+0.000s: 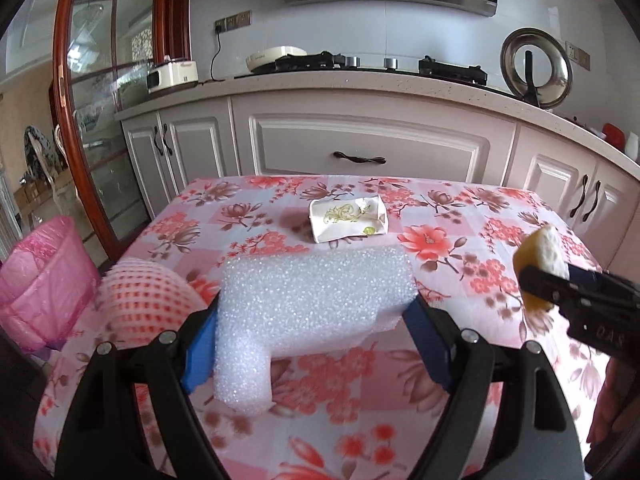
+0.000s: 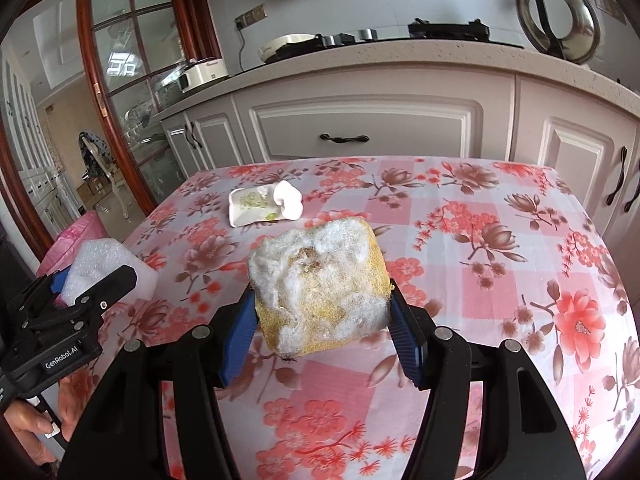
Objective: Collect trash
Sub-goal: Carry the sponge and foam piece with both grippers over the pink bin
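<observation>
My left gripper (image 1: 314, 322) is shut on a white foam block (image 1: 312, 304), held above the flowered table; the same foam block (image 2: 108, 266) and left gripper (image 2: 98, 280) show at the left of the right wrist view. My right gripper (image 2: 322, 312) is shut on a worn yellow sponge (image 2: 320, 284) with a frayed white pad on top. That sponge (image 1: 540, 264) and right gripper (image 1: 560, 280) appear at the right edge of the left wrist view. A crumpled white paper packet (image 1: 348, 218) lies on the far part of the table, also the packet (image 2: 264, 202). A pink-lined trash bin (image 1: 40, 276) stands left of the table.
A pink foam fruit net (image 1: 148, 296) lies near the table's left edge (image 1: 120, 256). Kitchen cabinets (image 1: 360, 148) and a counter with a stove stand behind the table. A glass door (image 1: 92, 100) is at the left. A hand (image 2: 32, 428) holds the left gripper's handle.
</observation>
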Demonstrator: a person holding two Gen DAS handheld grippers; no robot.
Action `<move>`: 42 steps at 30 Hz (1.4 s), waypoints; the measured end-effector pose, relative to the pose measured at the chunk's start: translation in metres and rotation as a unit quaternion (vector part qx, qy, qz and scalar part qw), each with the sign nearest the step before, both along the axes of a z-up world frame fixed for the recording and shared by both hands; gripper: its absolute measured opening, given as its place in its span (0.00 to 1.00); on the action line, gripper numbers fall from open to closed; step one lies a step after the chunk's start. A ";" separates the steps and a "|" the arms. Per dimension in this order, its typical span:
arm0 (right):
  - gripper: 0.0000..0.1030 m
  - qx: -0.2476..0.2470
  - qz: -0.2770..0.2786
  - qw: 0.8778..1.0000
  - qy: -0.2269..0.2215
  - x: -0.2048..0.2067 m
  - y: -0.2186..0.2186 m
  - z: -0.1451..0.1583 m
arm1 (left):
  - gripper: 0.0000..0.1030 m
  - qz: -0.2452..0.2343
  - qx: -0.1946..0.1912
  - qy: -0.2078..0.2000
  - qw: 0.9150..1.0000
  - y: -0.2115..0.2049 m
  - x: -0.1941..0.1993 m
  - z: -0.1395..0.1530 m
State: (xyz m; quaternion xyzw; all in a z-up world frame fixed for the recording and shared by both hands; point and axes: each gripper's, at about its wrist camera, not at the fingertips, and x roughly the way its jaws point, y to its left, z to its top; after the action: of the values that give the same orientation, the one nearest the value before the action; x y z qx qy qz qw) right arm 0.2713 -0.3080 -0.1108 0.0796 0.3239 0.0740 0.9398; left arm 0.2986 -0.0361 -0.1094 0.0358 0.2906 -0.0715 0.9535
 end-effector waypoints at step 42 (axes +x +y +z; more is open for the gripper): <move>0.57 -0.044 0.274 0.959 -0.061 -0.003 0.265 0.052 | 0.78 0.190 0.018 -0.080 0.978 0.226 -0.118 0.029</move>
State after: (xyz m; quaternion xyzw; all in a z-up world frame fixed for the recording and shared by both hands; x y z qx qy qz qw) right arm 0.2679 -0.0427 -0.0588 -0.0582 0.2783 0.3190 0.9041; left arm 0.1810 0.1897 -0.0809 0.0025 0.2162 0.1192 0.9690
